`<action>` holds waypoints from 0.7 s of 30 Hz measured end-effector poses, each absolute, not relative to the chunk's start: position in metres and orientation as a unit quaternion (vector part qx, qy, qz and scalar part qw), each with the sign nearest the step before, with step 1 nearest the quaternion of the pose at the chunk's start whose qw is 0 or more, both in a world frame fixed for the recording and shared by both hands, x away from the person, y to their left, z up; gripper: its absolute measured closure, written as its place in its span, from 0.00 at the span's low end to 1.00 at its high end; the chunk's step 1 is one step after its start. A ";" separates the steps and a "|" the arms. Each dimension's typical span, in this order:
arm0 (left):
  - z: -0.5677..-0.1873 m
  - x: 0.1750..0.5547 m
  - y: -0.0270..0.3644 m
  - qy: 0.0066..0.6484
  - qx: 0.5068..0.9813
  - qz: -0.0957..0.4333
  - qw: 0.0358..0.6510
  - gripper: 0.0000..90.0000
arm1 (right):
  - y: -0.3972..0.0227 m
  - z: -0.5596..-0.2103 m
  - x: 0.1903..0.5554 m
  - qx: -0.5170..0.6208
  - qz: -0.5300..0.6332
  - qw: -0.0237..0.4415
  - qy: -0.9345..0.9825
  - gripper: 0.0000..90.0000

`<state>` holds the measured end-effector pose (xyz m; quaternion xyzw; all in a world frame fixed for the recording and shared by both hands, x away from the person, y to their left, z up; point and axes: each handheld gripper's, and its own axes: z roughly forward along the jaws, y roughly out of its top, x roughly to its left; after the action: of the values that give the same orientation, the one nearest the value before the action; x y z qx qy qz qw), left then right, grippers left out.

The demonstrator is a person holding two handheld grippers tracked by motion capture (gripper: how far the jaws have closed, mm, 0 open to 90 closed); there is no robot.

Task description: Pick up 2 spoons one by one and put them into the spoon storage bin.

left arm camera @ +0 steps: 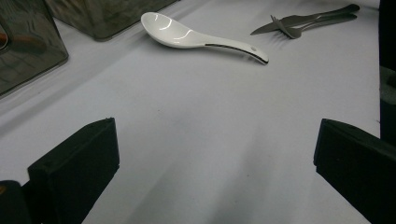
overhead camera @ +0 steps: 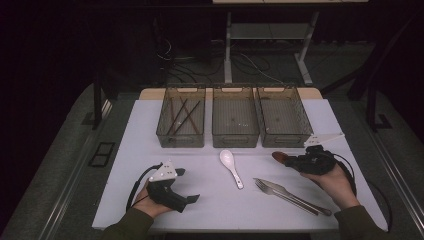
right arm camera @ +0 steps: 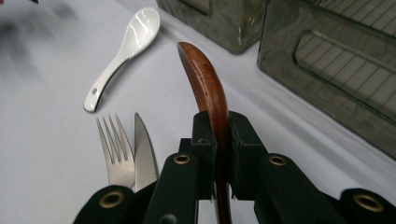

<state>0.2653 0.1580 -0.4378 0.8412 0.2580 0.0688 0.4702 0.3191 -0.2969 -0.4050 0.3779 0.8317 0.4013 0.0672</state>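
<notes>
Toward the right of the high view, just below the right-hand bin (overhead camera: 281, 117), the right gripper (overhead camera: 295, 161) is pinching a wooden spoon (overhead camera: 278, 157), whose brown end sticks out to the left of the jaws. From the right gripper view the spoon (right arm camera: 207, 86) stands on edge in the middle of the frame, its curved brown wood rising out of the two black jaws, which are pressed against it from both sides. Whether the spoon hangs clear of the white table (overhead camera: 210, 205) or brushes it is hard to tell in the dim light.

At the lower left of the high view the left gripper (overhead camera: 187, 186) rests low over the table with its jaws spread wide; the left gripper view shows bare white surface between them.

A white soup spoon (overhead camera: 230, 167) lies in the middle of the table, bowl toward the bins. Right of it, at the lower centre right, a fork (overhead camera: 287, 195) and a knife (overhead camera: 295, 192) lie side by side, touching or nearly so, their tips pointing to the upper left.

Across the upper middle of the high view three see-through bins stand in a row. The left bin (overhead camera: 181, 117) holds several dark thin sticks, probably chopsticks (overhead camera: 182, 117). The middle bin (overhead camera: 235, 117) sits between the other two.
</notes>
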 end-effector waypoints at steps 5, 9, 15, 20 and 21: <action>-0.438 0.265 0.158 0.257 0.841 0.068 0.471 0.00 | -0.290 -0.400 0.324 0.377 0.413 0.070 0.826 0.91; -0.438 0.265 0.158 0.256 0.842 0.068 0.470 0.00 | -0.287 -0.398 0.327 0.376 0.421 0.073 0.822 0.91; -0.438 0.265 0.158 0.256 0.842 0.068 0.470 0.00 | -0.282 -0.392 0.330 0.376 0.434 0.072 0.815 0.91; -0.437 0.265 0.158 0.256 0.840 0.067 0.474 0.00 | -0.278 -0.389 0.334 0.378 0.442 0.076 0.810 0.91; -0.438 0.265 0.158 0.256 0.839 0.065 0.476 0.00 | -0.277 -0.389 0.334 0.379 0.444 0.078 0.809 0.91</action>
<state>0.2653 0.1582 -0.4375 0.8386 0.2564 0.0645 0.4763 0.3344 -0.2774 -0.3887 0.3788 0.8085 0.4436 0.0777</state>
